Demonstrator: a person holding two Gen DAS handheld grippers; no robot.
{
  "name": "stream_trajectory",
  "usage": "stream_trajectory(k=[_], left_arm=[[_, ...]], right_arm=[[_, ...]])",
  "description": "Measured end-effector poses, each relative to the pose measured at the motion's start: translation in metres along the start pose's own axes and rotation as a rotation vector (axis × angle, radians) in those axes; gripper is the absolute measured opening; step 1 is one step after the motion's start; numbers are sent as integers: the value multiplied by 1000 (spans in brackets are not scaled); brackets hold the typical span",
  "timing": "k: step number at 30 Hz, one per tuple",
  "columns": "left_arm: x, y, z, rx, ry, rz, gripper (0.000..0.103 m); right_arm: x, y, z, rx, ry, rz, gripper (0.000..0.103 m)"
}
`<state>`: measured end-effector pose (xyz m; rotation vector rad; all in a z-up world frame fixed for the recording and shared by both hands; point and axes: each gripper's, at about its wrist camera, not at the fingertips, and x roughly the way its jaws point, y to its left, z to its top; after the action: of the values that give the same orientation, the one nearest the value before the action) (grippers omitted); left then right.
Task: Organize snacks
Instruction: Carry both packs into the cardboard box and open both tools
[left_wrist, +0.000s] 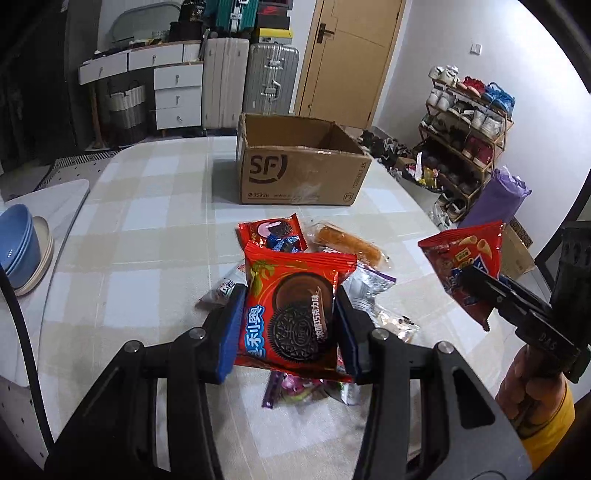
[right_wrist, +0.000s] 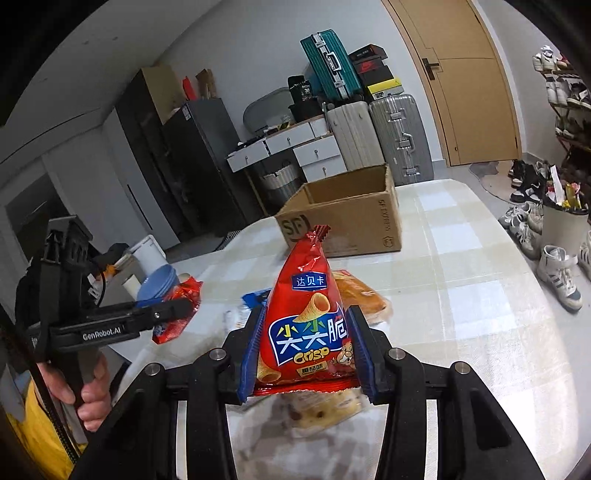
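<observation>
Left wrist: left gripper (left_wrist: 291, 314) jaws clamp cookie pack (left_wrist: 295, 314) above snack pile (left_wrist: 354, 284) on desk (left_wrist: 147, 236); right gripper (right_wrist: 306, 347) grips crisp bag (right_wrist: 308, 328) (box (left_wrist: 299, 166) behind).

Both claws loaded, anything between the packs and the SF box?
Nothing visible. The left claw holds the Oreo pack, the right claw the crisp bag. Loose snacks lie low; bare tabletop runs to the open box.
</observation>
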<state>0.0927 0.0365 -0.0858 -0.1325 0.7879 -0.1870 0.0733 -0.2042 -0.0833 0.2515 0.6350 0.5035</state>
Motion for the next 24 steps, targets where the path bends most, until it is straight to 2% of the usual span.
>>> stream_trajectory(k=[8,14,20,24], left_arm=[[-39,-13,-13,13,-52,16,42],[-56,-14,-16,14,-64,1,42],[-54,-13,-2,36,-67,0,42],[-45,-6,21,33,-51,-37,42]], right_arm=[[-23,26,1,-35,-27,-1,44],[-25,29,4,-31,-27,-5,44],[-9,26,15,-58,-13,3,44],[5,24,36,-59,-13,27,44]])
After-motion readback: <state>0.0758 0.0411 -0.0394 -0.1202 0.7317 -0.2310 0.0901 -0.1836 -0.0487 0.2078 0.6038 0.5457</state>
